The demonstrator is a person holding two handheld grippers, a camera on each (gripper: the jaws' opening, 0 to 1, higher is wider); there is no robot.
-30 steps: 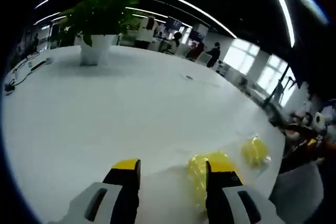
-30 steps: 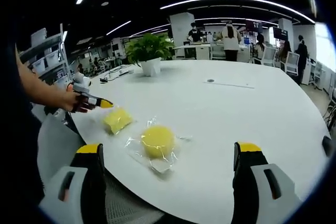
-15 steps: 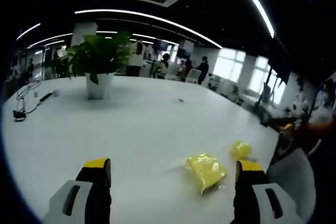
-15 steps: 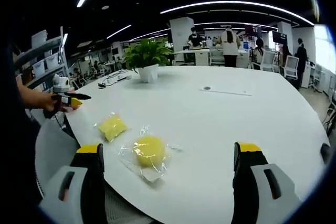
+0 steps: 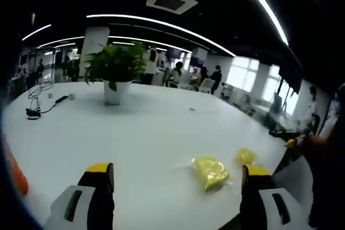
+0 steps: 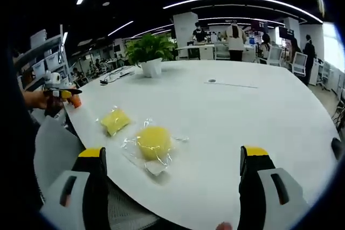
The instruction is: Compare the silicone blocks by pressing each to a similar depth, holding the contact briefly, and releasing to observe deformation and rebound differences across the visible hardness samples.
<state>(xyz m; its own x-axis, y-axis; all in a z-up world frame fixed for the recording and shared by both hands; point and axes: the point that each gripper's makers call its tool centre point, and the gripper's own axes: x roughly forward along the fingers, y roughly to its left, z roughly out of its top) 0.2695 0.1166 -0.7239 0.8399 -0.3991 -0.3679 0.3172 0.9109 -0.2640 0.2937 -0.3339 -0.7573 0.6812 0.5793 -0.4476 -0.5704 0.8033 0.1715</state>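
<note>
Clear wrap (image 6: 156, 162) blurs the round block (image 6: 153, 141); square block (image 6: 115, 120) beside it.

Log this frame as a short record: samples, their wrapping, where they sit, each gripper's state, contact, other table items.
samples: round yellow block; flat yellow block
wrapping: both in clear plastic
location: white table, near its edge, side by side, apart
left gripper: open, off the blocks
right gripper: open, above the table edge
contact: none
other items: potted plant; cables

two yellow blocks (image 6: 153, 142) (image 6: 115, 120), one plant (image 6: 149, 52)
</note>
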